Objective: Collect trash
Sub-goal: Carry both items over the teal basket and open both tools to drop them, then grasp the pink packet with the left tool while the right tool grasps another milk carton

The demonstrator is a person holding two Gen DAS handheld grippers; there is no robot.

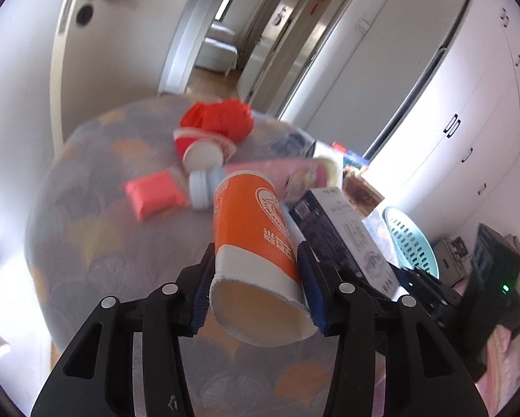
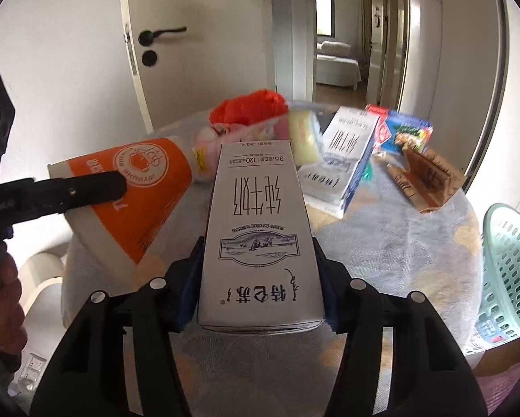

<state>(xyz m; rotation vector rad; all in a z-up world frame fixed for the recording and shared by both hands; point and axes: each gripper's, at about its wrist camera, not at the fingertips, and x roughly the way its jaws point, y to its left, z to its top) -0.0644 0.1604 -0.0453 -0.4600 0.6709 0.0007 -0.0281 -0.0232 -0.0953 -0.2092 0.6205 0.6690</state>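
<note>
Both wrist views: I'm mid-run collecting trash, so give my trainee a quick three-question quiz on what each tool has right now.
1. True or false: the left tool is shut on the orange paper cup.
2. What does the right tool grip? A) a red pouch B) the white milk carton C) a brown cardboard piece
3. Fill in: the mint perforated ______ stands at the right edge of the table.

Key: 1 true; 2 B; 3 basket.
</note>
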